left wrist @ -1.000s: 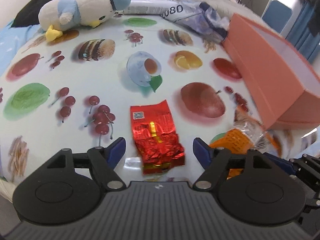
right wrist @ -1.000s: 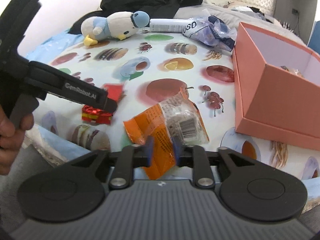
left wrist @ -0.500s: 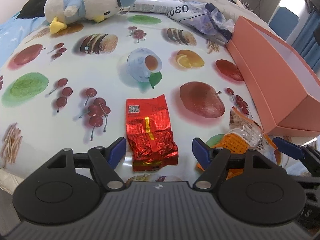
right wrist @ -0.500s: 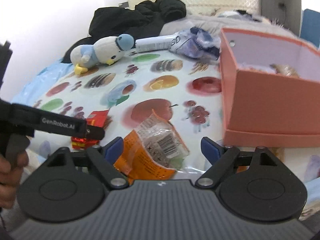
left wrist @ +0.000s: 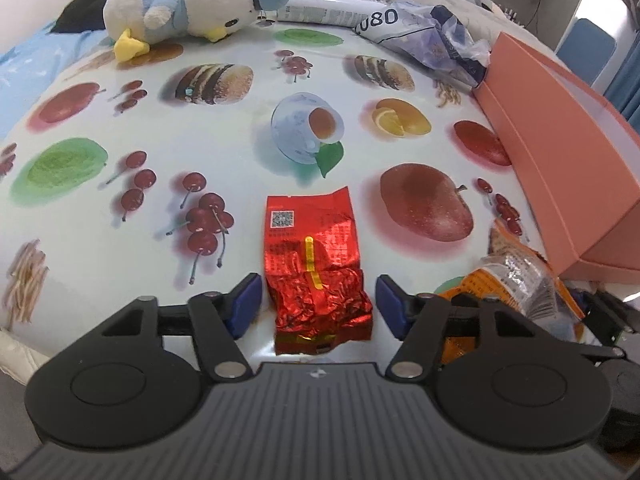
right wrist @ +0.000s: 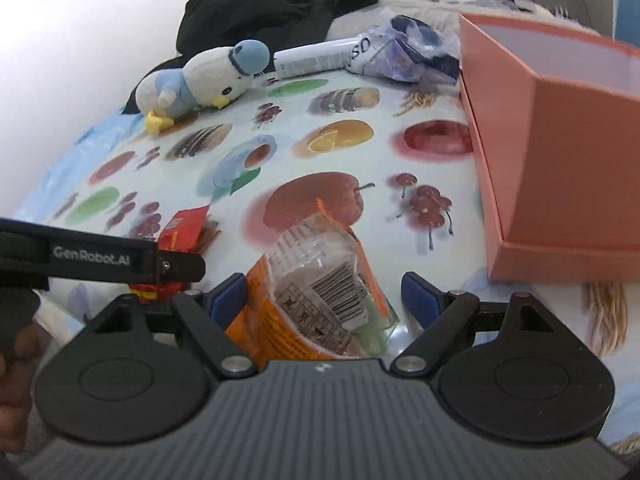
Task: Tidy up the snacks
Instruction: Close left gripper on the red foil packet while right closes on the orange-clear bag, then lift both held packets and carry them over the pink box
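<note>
My left gripper (left wrist: 318, 302) hangs low over the near edge of the table (left wrist: 240, 140), its fingers (left wrist: 244, 306) spread wide and gripping nothing, and the red foil packet (left wrist: 314, 264) lies flat between them: its crumpled near end sits in the gap, closer to my left pad than to the right one, touching neither as far as I can tell. The packet's long axis runs straight away from me, along the line of the fingers, so I judge a plain squeeze across its narrow width would take it without any turning of the wrist. My right gripper (right wrist: 324, 298) is likewise released and empty, straddling the orange snack bag (right wrist: 316, 300), which lies slanted, its torn top pointing away and a little left; its left edge is right against my left pad, with clear space on the right side. Each hand is nearest its own packet, the red one to the left of the orange. Beyond and to the right stands the open pink box (right wrist: 560, 128), where I take the snacks to belong; the right hand is the nearer to it. At the far edge lie a plush penguin (left wrist: 192, 8) and a crumpled plastic bag (left wrist: 432, 36).
</note>
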Demonstrator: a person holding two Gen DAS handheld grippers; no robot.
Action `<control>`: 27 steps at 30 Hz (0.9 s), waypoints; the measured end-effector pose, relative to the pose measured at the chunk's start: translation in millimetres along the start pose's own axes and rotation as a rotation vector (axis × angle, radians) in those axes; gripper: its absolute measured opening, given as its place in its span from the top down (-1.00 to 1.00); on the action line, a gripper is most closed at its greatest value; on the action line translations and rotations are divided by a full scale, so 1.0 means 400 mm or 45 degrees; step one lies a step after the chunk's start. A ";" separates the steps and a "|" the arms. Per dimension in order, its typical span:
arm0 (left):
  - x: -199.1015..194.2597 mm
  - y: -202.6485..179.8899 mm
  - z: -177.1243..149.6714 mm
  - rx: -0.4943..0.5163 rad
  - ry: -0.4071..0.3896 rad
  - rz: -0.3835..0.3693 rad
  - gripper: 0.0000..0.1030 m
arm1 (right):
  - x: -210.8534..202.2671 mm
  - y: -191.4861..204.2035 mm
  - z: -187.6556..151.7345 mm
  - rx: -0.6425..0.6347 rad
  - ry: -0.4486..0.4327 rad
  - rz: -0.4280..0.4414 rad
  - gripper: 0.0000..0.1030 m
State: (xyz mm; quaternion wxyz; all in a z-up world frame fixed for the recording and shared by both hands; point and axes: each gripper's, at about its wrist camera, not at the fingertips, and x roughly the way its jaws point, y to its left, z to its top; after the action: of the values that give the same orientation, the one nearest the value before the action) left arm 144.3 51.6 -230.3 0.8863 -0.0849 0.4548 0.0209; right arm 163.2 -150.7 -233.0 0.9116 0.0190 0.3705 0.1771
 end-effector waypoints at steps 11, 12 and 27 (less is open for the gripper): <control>-0.014 -0.005 0.026 0.020 -0.005 -0.009 -0.10 | -0.003 0.017 0.019 -0.035 -0.010 -0.020 -0.06; -0.020 -0.005 0.030 0.018 -0.011 -0.012 -0.10 | -0.008 0.016 0.021 -0.040 -0.012 -0.034 -0.05; -0.194 -0.076 0.092 0.086 -0.131 -0.090 -0.09 | -0.152 -0.010 0.083 0.009 -0.106 -0.105 -0.04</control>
State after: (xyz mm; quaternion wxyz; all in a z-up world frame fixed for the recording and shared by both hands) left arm 131.8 30.9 -142.3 0.9110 -0.0699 0.4058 -0.0216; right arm 146.8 -171.9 -168.9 0.9326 0.0143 0.3335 0.1370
